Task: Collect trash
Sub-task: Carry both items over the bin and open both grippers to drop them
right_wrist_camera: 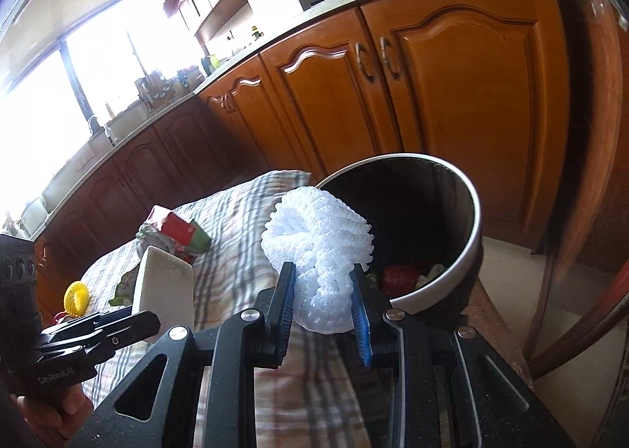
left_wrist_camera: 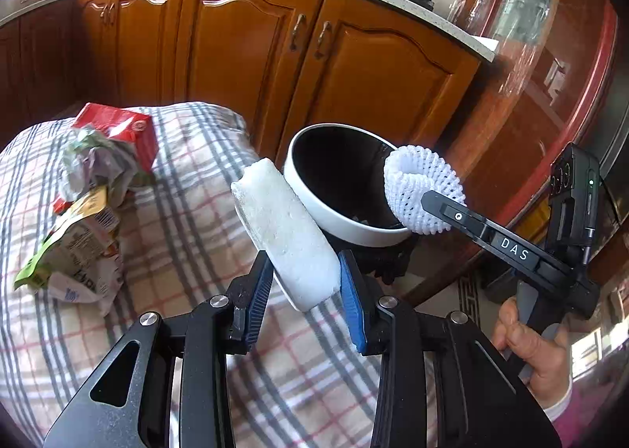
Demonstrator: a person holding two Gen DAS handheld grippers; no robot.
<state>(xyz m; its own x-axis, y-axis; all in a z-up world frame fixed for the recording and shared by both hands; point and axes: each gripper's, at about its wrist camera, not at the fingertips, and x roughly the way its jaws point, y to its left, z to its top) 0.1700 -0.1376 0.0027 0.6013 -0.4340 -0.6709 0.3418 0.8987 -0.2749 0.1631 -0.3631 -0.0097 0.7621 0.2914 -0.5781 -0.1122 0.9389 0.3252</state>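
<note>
1. Left wrist view: the left gripper (left_wrist_camera: 304,283) was seen clenched on a white foam block (left_wrist_camera: 285,230), its blue pads pressed against both sides of the block's near end.
2. The block was held tilted, its far end just beside the rim of a round white bin (left_wrist_camera: 314,208) with a dark inside.
3. The right gripper (left_wrist_camera: 426,198) was seen at the right, grasping a white foam net sleeve (left_wrist_camera: 416,188) at the bin's right rim.
4. A hand (left_wrist_camera: 538,349) was noted on that gripper's handle, lower right.
5. Right wrist view: the net sleeve (right_wrist_camera: 318,247) was pinched between the right gripper's (right_wrist_camera: 324,298) blue pads, in front of the bin's (right_wrist_camera: 468,251) open mouth.
6. Red and pale scraps were made out at the bin's bottom.
7. A plaid cloth (left_wrist_camera: 188,212) was recorded covering the table left of the bin.
8. On the cloth's far left lay a red carton (left_wrist_camera: 125,129), a crumpled wrapper (left_wrist_camera: 98,165) and a printed bag (left_wrist_camera: 74,251).
9. A yellow net piece (right_wrist_camera: 76,298) was noted on the cloth, left in the right wrist view.
10. Wooden cabinets (left_wrist_camera: 243,39) stood behind.
</note>
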